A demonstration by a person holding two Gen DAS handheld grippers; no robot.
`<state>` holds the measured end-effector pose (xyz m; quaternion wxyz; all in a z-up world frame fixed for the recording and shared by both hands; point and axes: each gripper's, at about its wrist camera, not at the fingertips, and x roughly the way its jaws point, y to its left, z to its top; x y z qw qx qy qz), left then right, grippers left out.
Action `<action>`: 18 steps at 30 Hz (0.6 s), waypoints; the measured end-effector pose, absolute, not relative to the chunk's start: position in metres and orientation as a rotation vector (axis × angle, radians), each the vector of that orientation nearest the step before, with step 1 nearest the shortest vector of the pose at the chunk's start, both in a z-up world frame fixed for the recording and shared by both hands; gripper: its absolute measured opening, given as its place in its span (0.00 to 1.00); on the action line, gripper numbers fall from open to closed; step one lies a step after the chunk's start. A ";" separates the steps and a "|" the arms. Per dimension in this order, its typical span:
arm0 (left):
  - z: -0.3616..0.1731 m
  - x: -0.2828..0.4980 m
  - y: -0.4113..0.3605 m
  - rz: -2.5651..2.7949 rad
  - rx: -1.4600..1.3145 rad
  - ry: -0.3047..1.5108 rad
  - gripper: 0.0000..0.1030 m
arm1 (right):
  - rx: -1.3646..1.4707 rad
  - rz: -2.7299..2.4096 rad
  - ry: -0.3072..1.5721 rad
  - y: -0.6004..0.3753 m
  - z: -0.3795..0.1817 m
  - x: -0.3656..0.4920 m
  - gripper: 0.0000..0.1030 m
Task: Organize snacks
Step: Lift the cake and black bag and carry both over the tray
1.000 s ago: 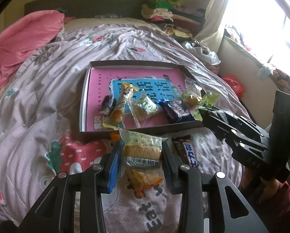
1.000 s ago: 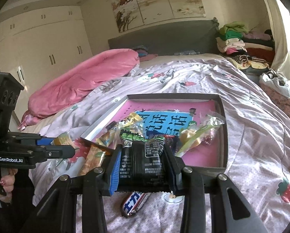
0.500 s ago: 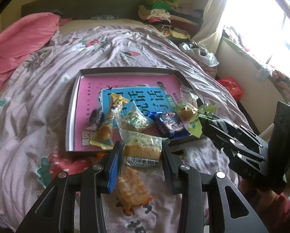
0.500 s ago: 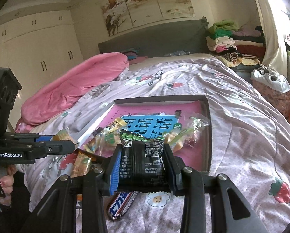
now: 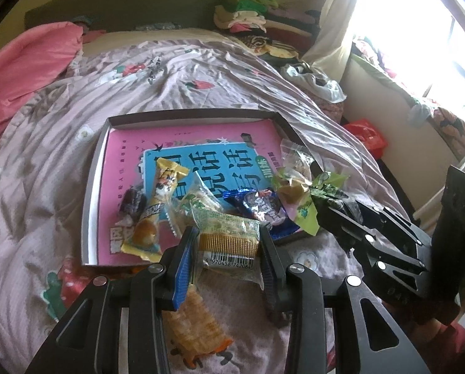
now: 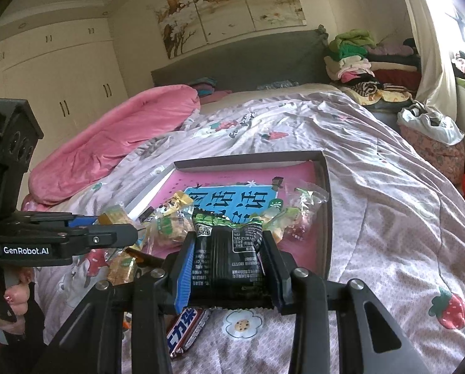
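Note:
My left gripper is shut on a clear green-and-gold biscuit packet, held just above the near edge of the shallow pink box lid. Several snacks lie in the lid: a yellow cake bar, a blue candy and green-wrapped sweets. My right gripper is shut on a black snack packet, near the lid's near right corner. It shows at the right in the left wrist view. An orange cracker pack lies on the quilt under my left gripper.
A Snickers bar lies on the quilt below my right gripper. A pink duvet is heaped at the left of the bed. Folded clothes and a plastic bag sit at the far right. A red bag lies by the window.
Both grippers have risen and moved forward toward the lid, each still holding its packet. The orange cracker pack now lies nearer below the left gripper.

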<state>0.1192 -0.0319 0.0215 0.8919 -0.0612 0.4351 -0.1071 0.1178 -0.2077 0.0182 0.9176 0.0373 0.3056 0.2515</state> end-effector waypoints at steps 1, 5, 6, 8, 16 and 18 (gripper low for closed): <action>0.021 0.120 -0.033 -0.224 -0.127 0.903 0.39 | 0.075 0.514 0.627 -0.208 0.018 0.118 0.39; 0.019 0.125 -0.035 -0.227 -0.129 0.907 0.39 | 0.077 0.509 0.626 -0.209 0.017 0.120 0.39; 0.018 0.126 -0.036 -0.229 -0.130 0.908 0.39 | 0.078 0.509 0.627 -0.209 0.017 0.121 0.39; 0.017 0.128 -0.037 -0.230 -0.130 0.911 0.39 | 0.082 0.507 0.629 -0.210 0.016 0.123 0.39; 0.006 0.141 -0.042 -0.228 -0.119 0.929 0.39 | 0.070 0.498 0.622 -0.207 0.014 0.131 0.39; 0.003 0.145 -0.043 -0.220 -0.115 0.932 0.39 | 0.060 0.492 0.620 -0.206 0.013 0.134 0.39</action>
